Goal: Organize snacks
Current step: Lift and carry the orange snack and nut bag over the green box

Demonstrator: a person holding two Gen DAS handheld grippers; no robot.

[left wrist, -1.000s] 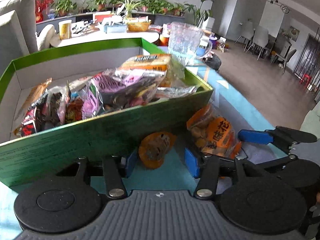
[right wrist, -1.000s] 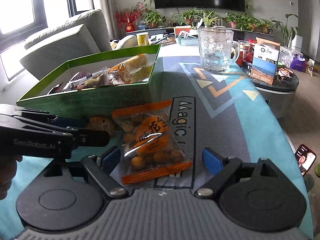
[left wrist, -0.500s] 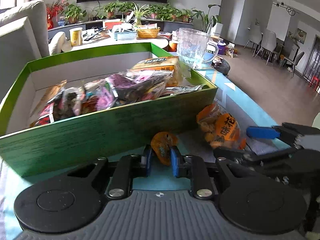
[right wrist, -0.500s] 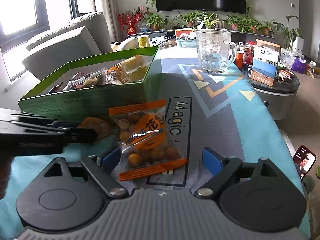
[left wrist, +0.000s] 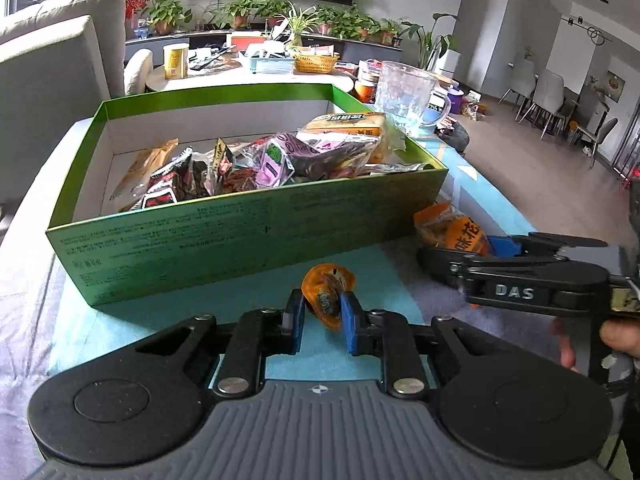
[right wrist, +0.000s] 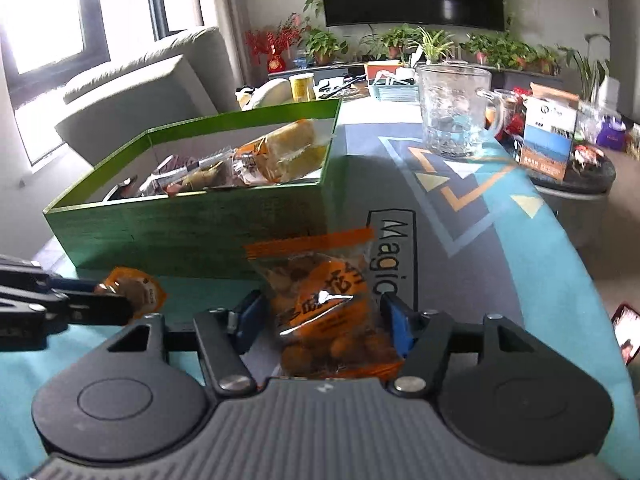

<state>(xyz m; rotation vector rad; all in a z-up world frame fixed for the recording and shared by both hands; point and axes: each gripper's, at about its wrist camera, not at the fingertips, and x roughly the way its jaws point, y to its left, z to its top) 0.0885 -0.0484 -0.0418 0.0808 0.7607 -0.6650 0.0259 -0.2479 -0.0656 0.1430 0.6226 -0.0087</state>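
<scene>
My left gripper (left wrist: 322,312) is shut on a small round orange snack packet (left wrist: 327,289), lifted a little above the cloth in front of the green snack box (left wrist: 240,236). The packet also shows in the right wrist view (right wrist: 134,291). My right gripper (right wrist: 320,316) is shut on a clear orange-trimmed bag of peanuts (right wrist: 324,304), which also shows in the left wrist view (left wrist: 452,230), near the box's right corner (right wrist: 200,232). The box holds several wrapped snacks (left wrist: 256,164).
A glass mug (right wrist: 456,110) stands on the patterned cloth behind the box. A small carton (right wrist: 548,136) sits on a round side table at right. A grey sofa (right wrist: 140,96) is at left. A phone (right wrist: 626,334) lies low at right.
My left gripper closed on the small orange packet and lifted it back from the box. My right gripper closed on the peanut bag and raised it.
</scene>
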